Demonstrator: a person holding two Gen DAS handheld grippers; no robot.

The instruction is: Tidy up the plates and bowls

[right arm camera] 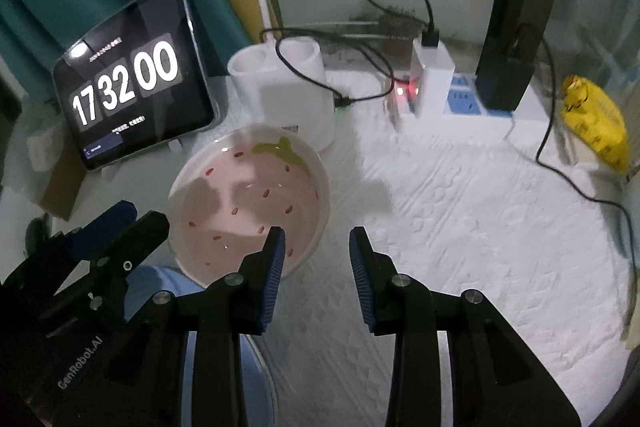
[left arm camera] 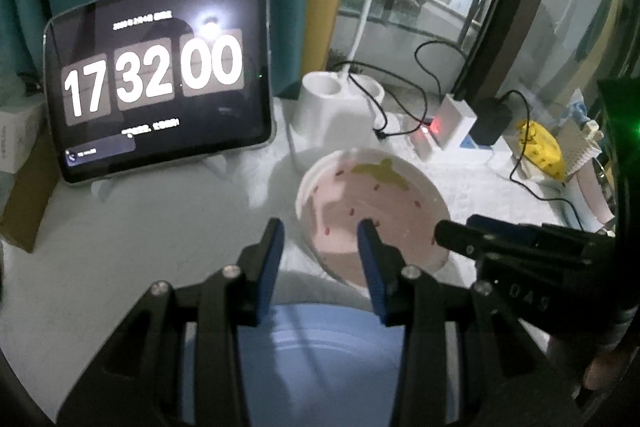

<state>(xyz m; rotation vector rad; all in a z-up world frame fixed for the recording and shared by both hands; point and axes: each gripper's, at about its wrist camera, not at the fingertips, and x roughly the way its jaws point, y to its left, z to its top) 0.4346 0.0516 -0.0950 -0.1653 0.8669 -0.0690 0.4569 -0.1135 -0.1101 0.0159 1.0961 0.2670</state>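
A pink strawberry-pattern plate (left arm camera: 372, 203) (right arm camera: 248, 195) lies on the white cloth in front of the tablet. A light blue plate (left arm camera: 320, 359) (right arm camera: 160, 281) sits just nearer, partly hidden under the gripper bodies; whether the two rims overlap I cannot tell. My left gripper (left arm camera: 320, 231) hovers open over the pink plate's left rim, its right finger over the plate, with nothing between the pads. My right gripper (right arm camera: 317, 233) is open at the plate's right rim, its left finger over the edge and only cloth in the gap. Each gripper shows in the other's view: right gripper (left arm camera: 460, 231), left gripper (right arm camera: 136, 217).
A tablet (left arm camera: 160, 79) (right arm camera: 132, 83) showing a clock stands at the back left. Behind the plate stands a white two-hole holder (left arm camera: 332, 107) (right arm camera: 288, 87). A power strip (right arm camera: 432, 83) with black cables, a yellow bag (right arm camera: 596, 123) and a cardboard box (left arm camera: 24, 203) ring the cloth.
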